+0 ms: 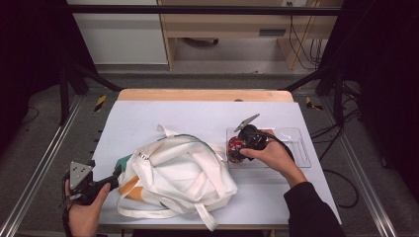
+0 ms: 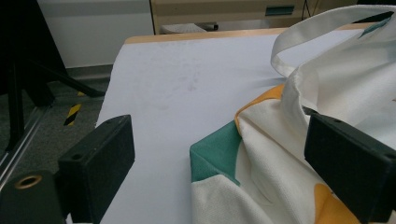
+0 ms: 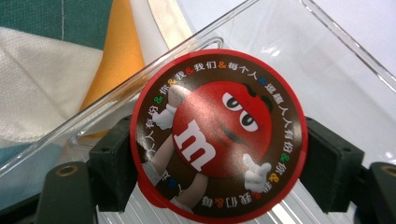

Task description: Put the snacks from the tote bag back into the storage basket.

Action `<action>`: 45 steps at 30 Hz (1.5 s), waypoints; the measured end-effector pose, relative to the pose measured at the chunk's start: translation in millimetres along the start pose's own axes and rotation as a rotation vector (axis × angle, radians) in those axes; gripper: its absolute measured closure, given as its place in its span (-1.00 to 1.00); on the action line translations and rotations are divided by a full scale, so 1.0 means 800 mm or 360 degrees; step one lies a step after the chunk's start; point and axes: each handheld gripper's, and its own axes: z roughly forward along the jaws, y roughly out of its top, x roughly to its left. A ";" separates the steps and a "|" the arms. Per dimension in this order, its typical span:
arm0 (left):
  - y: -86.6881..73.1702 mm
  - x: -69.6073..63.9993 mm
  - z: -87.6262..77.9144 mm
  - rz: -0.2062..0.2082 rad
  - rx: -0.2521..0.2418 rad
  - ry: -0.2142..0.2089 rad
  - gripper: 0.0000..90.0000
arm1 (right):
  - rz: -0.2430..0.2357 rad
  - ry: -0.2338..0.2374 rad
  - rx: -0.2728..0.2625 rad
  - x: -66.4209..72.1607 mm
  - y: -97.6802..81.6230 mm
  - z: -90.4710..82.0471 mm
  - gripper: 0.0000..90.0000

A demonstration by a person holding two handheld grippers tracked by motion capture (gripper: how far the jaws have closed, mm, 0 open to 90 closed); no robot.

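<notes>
Right tool (image 3: 219,186) clamped on candy tub (image 3: 219,135), sitting in clear tray (image 1: 301,148) just right of bag (image 1: 173,177). Left tool (image 2: 224,163) open around bag corner. Guessing tub goes in bag, not done yet.

Even overhead light brightens the table (image 1: 163,111); the surroundings fall dark. Soft shadows, slight grain, glare on the clear tray (image 3: 327,56).

Held thing: we see a round red-rimmed M&M's tin (image 3: 218,135), its lid facing us with a red candy character.
Grip: our right gripper (image 3: 217,163) has a black jaw pressed to each side of it.
Beneath: a clear plastic tray (image 3: 336,70).
Upper left: cream, orange and green bag fabric (image 3: 56,70).
</notes>
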 end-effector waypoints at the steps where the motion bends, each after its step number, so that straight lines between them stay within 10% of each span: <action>1: 0.000 0.000 0.000 0.0000 0.0000 -0.0001 -0.81 | -0.0007 0.0003 0.0005 0.000 0.000 0.000 -0.47; 45: 0.000 -0.001 0.000 0.0002 0.0004 -0.0002 -0.81 | -0.0070 -0.0068 0.0026 0.012 -0.008 -0.039 -0.85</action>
